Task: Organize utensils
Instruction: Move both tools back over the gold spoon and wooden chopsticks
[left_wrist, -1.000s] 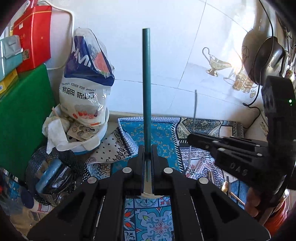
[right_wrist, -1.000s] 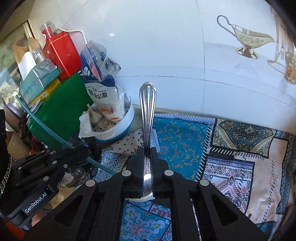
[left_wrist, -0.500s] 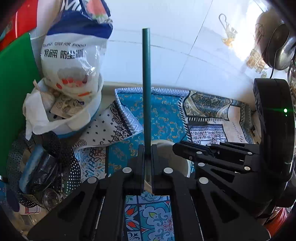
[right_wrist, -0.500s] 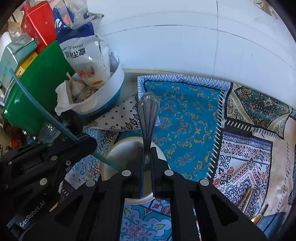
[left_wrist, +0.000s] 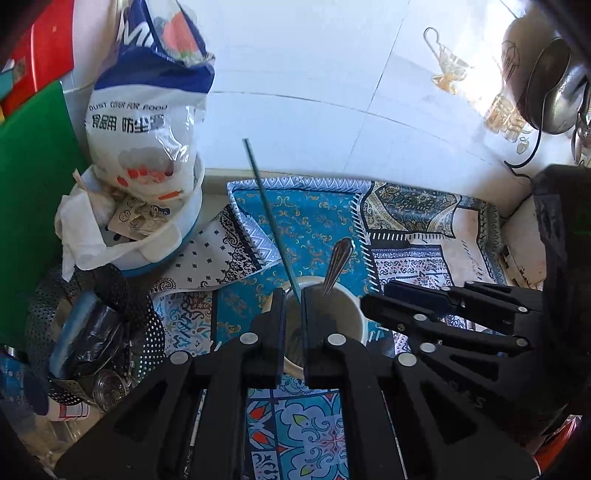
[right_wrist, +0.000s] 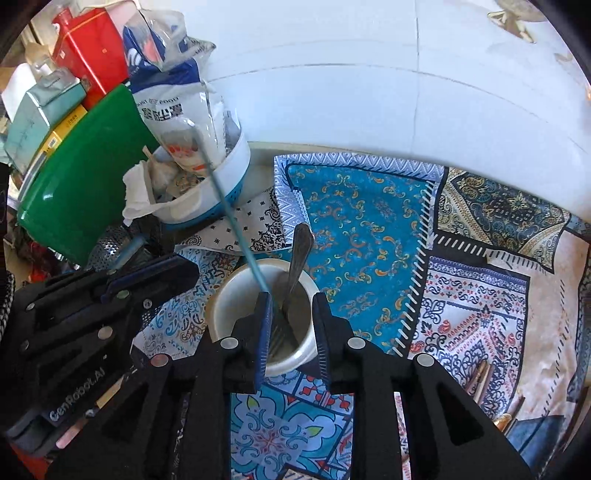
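Covering the counter (right_wrist: 480, 295), patterned cloth meets a tiled wall; fork (right_wrist: 295, 273) and green stick (right_wrist: 229, 206) stand in the cup (right_wrist: 229, 299) between both parted tools, left tool (left_wrist: 293, 306) narrow, right tool (right_wrist: 291, 314) wide.

We see both fisheye views brightly daylit, with the white tiled wall (left_wrist: 295, 74) near overexposure and strong glare washing out its upper right corner in the left wrist view. We note heavy barrel distortion and dark vignetting at every corner. The green stick (right_wrist: 229, 206) shows motion blur in the right wrist view, while the patterned cloth (right_wrist: 369, 221) stays sharp.
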